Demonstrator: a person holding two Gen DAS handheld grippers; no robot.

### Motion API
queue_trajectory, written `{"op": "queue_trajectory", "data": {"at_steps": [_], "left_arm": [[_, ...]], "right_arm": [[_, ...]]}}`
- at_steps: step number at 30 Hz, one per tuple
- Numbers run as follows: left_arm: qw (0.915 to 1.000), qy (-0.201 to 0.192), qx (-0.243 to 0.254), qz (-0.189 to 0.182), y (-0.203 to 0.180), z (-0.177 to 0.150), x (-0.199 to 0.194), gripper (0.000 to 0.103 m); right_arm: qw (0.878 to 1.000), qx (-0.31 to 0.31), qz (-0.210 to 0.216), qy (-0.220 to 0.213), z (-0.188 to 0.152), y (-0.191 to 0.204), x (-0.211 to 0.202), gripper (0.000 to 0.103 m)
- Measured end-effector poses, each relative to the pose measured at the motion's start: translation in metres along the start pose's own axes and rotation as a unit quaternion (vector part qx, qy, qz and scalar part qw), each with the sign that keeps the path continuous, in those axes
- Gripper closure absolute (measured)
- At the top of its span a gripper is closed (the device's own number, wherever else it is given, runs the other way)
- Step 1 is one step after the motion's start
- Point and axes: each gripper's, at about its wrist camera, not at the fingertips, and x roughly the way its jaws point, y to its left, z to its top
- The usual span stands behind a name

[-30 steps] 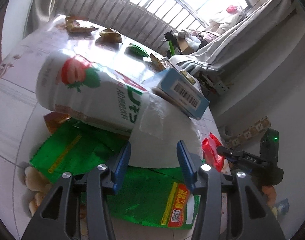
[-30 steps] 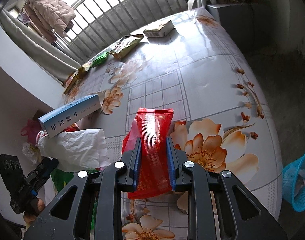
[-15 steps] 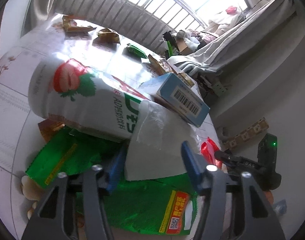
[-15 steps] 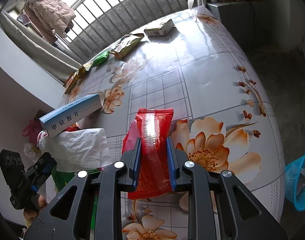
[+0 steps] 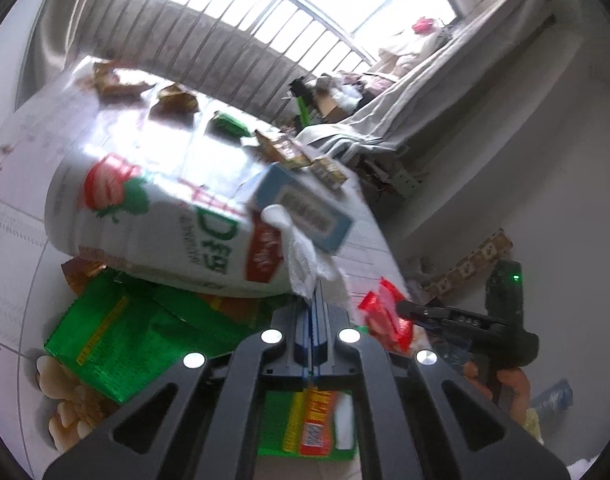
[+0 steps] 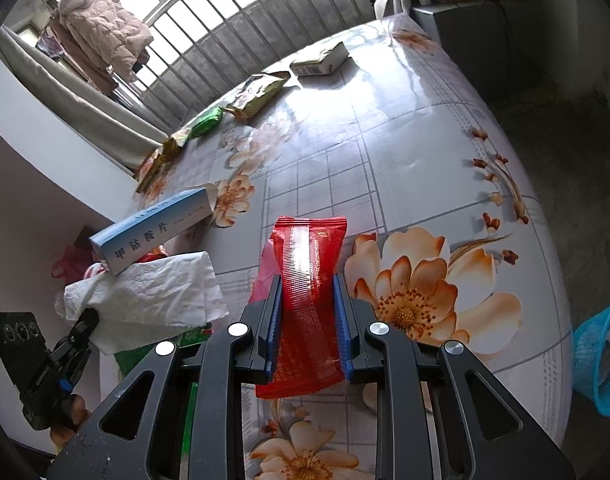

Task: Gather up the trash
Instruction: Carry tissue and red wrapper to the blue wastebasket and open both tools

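The left hand-held gripper (image 5: pixel 313 312) has just closed fully on the white tissue (image 5: pixel 301 256), while the right hand-held gripper (image 6: pixel 308 312) grips the red wrapper (image 6: pixel 307 276), so both can go to the trash.

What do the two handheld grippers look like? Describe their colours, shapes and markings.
Both the left gripper and right gripper have black angular frames with cut-out openings, round silver bolts and blue ribbed pads. Seen from the other side, each carries a black block behind it; the right gripper's shows a small green light.
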Motion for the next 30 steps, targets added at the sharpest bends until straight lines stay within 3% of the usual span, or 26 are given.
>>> {"op": "queue_trajectory", "data": {"at_steps": [10, 17, 24, 30], "left_arm": [[0.9965, -0.031, 0.066, -0.04, -0.059, -0.003, -0.035, 0.103], [0.9912, -0.032, 0.11, -0.066, -0.104, -0.003, -0.041, 0.103], [0.9823, -0.001, 0.152, -0.109, -0.159, -0.014, -0.019, 0.103], [0.9646, 0.057, 0.201, -0.161, -0.224, -0.035, 0.034, 0.103]], "right_arm": [[0.998, 0.018, 0.045, -0.031, -0.015, -0.006, -0.039, 0.082], [0.995, 0.038, 0.063, -0.065, -0.035, -0.022, -0.077, 0.082], [0.988, 0.085, 0.056, -0.117, -0.059, -0.071, -0.13, 0.082], [0.974, 0.154, 0.012, -0.163, -0.089, -0.138, -0.175, 0.082]]}}
